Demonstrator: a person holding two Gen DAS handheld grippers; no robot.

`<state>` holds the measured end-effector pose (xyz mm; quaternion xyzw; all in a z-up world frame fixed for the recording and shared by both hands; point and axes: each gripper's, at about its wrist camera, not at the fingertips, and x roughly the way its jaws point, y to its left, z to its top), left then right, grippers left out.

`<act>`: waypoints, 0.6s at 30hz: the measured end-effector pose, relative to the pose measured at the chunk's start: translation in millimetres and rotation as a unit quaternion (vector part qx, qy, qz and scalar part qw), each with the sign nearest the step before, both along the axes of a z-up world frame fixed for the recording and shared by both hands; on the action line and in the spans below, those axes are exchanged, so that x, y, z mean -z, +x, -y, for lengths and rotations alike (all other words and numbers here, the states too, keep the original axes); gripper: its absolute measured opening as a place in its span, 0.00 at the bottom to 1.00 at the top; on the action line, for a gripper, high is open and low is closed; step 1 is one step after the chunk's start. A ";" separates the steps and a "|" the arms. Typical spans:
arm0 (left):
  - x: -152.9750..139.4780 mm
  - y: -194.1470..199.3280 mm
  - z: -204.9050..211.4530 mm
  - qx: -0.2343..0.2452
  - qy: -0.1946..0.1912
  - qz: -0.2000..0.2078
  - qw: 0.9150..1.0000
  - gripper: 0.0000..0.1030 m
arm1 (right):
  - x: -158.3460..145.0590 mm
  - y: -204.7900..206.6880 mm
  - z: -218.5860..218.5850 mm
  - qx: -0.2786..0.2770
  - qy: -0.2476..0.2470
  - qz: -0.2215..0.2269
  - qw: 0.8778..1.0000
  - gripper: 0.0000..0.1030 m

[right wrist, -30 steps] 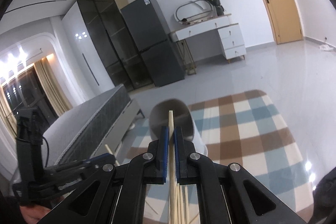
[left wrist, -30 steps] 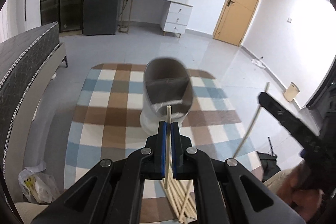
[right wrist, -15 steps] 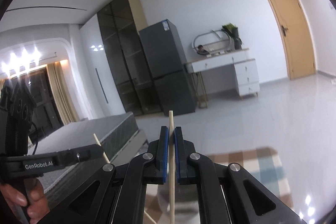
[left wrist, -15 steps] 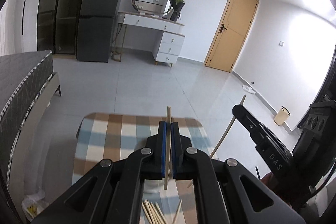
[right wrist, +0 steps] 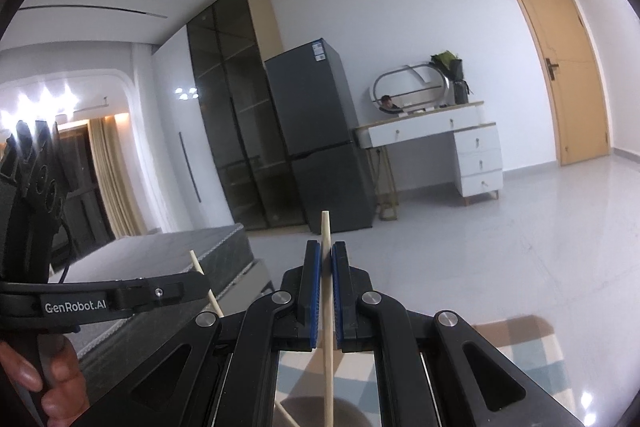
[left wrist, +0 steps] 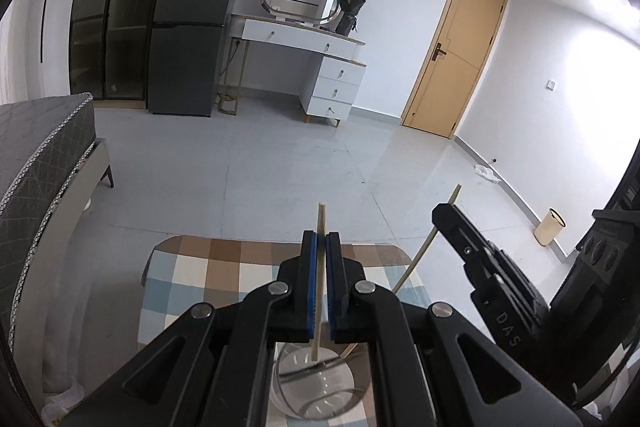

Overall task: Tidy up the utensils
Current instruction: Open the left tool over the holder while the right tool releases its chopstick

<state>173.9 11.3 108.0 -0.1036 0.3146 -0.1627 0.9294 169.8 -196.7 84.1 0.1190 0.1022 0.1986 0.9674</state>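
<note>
Holder (left wrist: 316, 387) under left claw (left wrist: 321, 251), clear in left view only.

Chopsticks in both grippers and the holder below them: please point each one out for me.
left chopstick (left wrist: 321, 223), left wrist view, upper end above the pads
right chopstick (right wrist: 326, 235), right wrist view, upper end above the pads
utensil holder (left wrist: 320, 403), left wrist view, inner wall

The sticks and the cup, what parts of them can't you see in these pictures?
- Left wrist view: the left gripper hides the middle of its chopstick, and its arms cover most of the holder; what is inside cannot be told.
- Left wrist view: the right gripper covers part of the other chopstick.
- Right wrist view: the picture's bottom edge cuts off that chopstick's lower end and nearly all of the holder.
</note>
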 end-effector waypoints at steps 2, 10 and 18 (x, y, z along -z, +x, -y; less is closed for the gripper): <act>0.0 4.0 1.5 -0.002 0.005 0.004 1.000 0.00 | 6.6 3.2 0.5 0.000 0.002 -0.001 1.000 0.05; 14.9 7.7 5.0 0.006 0.006 -0.009 1.000 0.00 | 28.0 6.9 -7.2 -0.016 -0.034 -0.001 0.999 0.05; 19.5 5.9 6.8 0.009 0.014 -0.036 0.999 0.00 | 38.3 -4.2 -17.0 -0.059 -0.079 -0.008 0.995 0.05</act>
